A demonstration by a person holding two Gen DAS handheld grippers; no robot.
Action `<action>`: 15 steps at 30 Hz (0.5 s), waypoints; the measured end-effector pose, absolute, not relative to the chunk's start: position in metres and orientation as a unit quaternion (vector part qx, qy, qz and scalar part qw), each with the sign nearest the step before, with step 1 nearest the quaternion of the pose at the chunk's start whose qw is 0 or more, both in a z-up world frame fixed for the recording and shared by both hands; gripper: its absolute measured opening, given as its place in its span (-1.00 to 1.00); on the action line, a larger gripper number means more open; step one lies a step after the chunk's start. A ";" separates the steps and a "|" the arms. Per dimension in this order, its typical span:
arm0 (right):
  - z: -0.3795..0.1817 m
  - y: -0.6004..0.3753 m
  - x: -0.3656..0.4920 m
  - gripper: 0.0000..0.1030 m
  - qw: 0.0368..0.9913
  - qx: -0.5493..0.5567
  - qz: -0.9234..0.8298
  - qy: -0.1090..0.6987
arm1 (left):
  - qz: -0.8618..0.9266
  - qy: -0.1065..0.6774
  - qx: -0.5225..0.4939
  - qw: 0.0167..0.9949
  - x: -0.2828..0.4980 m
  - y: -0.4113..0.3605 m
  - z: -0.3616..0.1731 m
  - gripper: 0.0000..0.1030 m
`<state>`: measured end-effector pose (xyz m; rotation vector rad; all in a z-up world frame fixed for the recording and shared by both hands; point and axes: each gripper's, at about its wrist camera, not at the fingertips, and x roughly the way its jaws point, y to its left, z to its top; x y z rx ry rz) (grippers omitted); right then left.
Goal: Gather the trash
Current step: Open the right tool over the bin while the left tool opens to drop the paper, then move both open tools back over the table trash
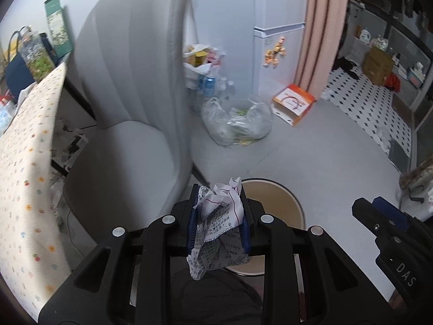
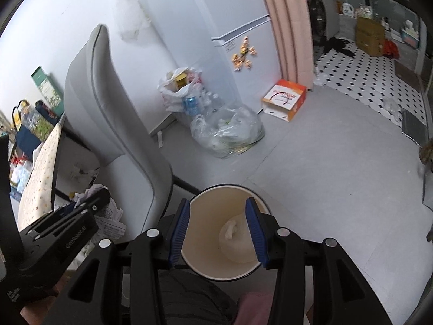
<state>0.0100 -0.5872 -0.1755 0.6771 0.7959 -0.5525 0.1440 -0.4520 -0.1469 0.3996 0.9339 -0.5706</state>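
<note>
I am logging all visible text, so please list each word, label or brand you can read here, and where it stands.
"DAS": black right gripper body, cut off by the frame edge.
"GenRobot.AI": black left gripper body.
Crumpled white printed paper: dense print, too small to read.
Orange and white cardboard box: lettering blurred.

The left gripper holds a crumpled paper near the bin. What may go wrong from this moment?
1. The crumpled paper sits toward the near left rim of the bin, not clearly over the opening; released now, it may fall on the floor.
2. A loose tail of the paper hangs below the left gripper and might catch on a finger.
3. The right gripper, open, hangs over the bin and could get in the way.
</note>
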 end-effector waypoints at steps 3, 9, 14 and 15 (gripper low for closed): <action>-0.174 -0.597 -0.005 -0.17 0.826 0.324 -0.278 0.367 | -0.282 0.445 0.188 0.829 0.137 -0.464 -0.149 -0.42; -0.172 -0.604 -0.021 -0.13 0.822 0.329 -0.292 0.361 | -0.303 0.442 0.170 0.827 0.130 -0.471 -0.142 0.37; -0.165 -0.596 -0.018 -0.09 0.829 0.326 -0.280 0.357 | -0.285 0.426 0.163 0.843 0.133 -0.457 -0.126 0.79; -0.163 -0.594 -0.017 -0.04 0.831 0.324 -0.279 0.356 | -0.281 0.424 0.160 0.846 0.134 -0.453 -0.123 0.80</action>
